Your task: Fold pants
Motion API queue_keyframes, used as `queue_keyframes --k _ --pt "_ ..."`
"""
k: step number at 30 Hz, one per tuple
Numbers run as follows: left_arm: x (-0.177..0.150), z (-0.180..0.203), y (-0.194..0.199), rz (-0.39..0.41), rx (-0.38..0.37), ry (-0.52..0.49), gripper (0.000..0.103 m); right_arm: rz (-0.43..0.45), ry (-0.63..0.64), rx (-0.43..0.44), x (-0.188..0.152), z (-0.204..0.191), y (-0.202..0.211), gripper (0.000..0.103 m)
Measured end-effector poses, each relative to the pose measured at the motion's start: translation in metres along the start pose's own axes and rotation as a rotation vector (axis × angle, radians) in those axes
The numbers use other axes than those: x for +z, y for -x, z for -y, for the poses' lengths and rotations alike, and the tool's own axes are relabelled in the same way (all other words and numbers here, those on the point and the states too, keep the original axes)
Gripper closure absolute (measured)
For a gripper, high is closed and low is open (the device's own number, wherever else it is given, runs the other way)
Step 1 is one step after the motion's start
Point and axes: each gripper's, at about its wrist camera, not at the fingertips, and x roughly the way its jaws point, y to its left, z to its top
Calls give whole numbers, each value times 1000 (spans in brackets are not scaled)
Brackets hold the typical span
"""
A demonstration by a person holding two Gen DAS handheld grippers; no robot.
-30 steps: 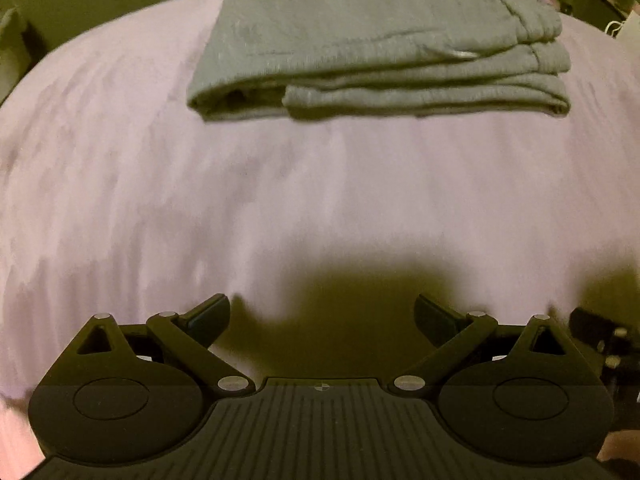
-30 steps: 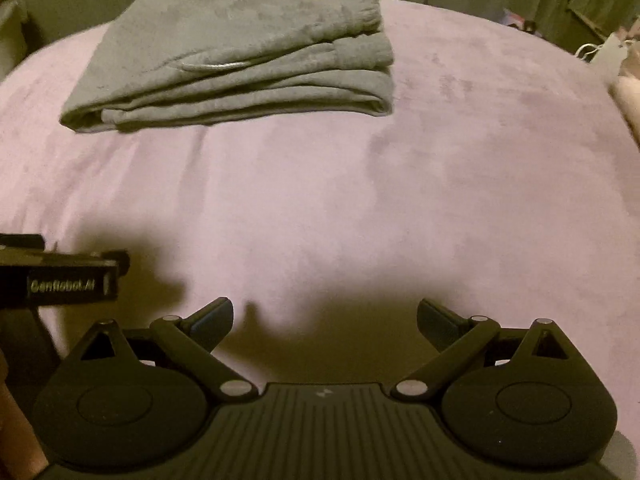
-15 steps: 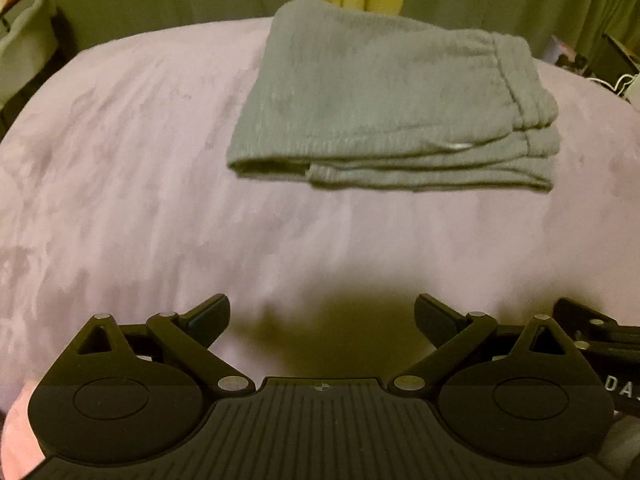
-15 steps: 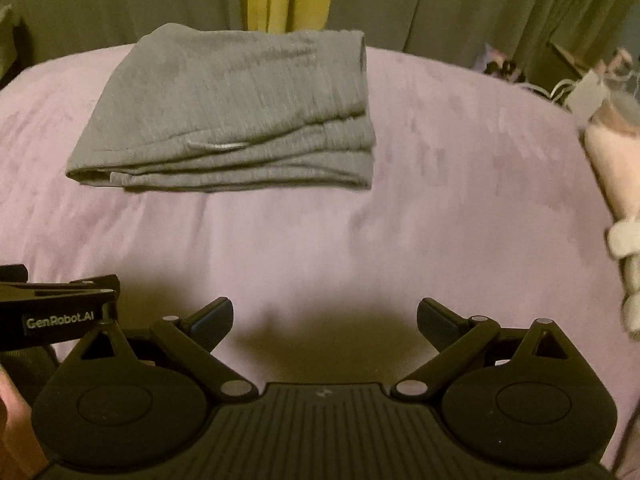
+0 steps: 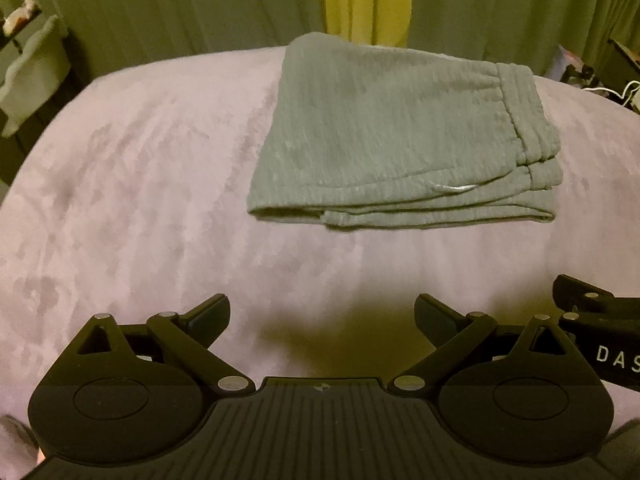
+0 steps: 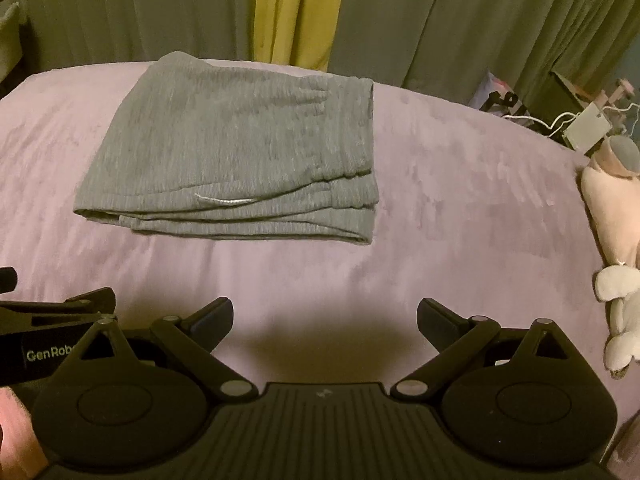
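Grey pants: folded into a flat stack on the purple bed. Left tool and right tool: both spread wide, empty, well apart from the pants.

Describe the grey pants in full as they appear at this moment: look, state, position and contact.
The grey pants are soft, ribbed-looking knit, folded into a compact rectangular stack of several layers. The elastic waistband lies at the right end, and a pale drawstring pokes out along the near edge. They lie flat on the lilac bedcover, toward its far side. Nothing else touches them; both grippers are open and held back, well short of them.
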Motion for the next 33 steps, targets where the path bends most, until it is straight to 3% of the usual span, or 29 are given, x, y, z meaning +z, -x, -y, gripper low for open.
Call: queue_keyframes --k 5,33 --pt "1 -1 2 13 21 -6 2 -7 -5 -2 4 0 -3 4" --pt "5 -8 5 -2 -14 27 2 -28 -24 15 7 2 -9 4"
